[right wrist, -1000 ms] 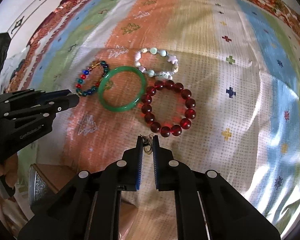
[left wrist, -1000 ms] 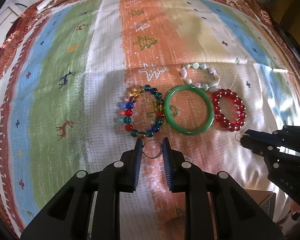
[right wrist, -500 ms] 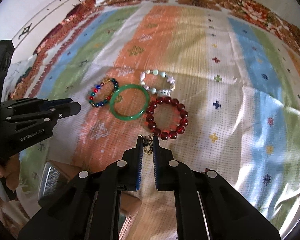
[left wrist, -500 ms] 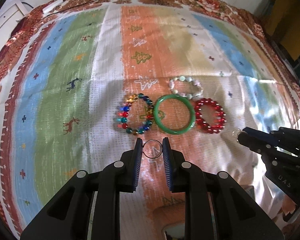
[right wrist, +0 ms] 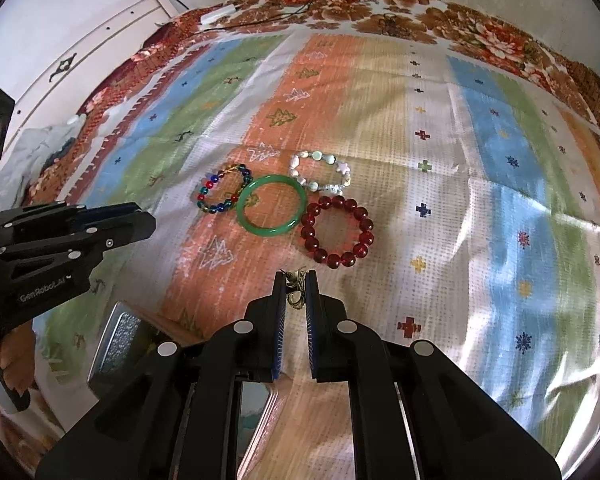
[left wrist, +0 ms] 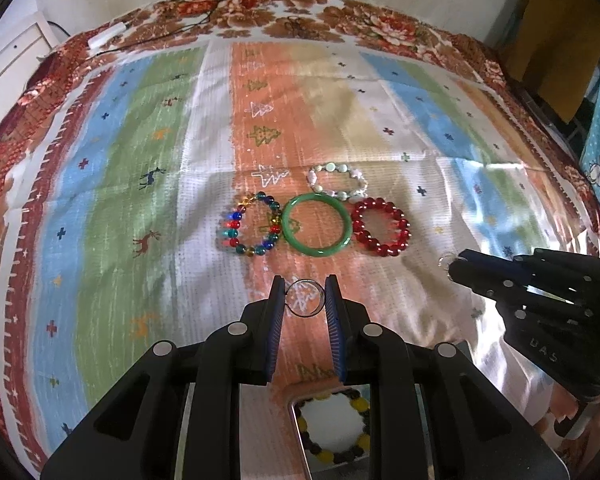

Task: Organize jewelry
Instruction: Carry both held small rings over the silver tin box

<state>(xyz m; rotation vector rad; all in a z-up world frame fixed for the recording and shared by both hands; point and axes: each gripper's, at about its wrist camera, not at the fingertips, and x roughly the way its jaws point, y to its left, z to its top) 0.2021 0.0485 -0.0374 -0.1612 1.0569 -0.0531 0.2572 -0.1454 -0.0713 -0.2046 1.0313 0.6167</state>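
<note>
- The step in hand looks like carrying two small pieces toward the open tin point(left wrist: 300, 432) at the bottom centre of the left view, where a dark-and-yellow beaded bracelet point(left wrist: 332, 428) already lies.
- To do it well, keep each grip steady, centre the piece over the tin, and release only when it is low inside.
- The left tool point(left wrist: 305, 298) stands narrow, its pads pressing either side of a thin metal ring point(left wrist: 304, 298), bottom centre of that view.
- The right tool point(right wrist: 295, 288) is almost fully closed, pinching a small wiry trinket point(right wrist: 295, 294) I cannot identify.
- Four bracelets lie in a cluster at mid-frame on the striped cloth point(left wrist: 140, 160): multicoloured beaded bracelet point(left wrist: 252, 226), green bangle point(left wrist: 316, 225), red beaded bracelet point(left wrist: 381, 227), pale beaded bracelet point(left wrist: 337, 181), each touching its neighbour.
</note>
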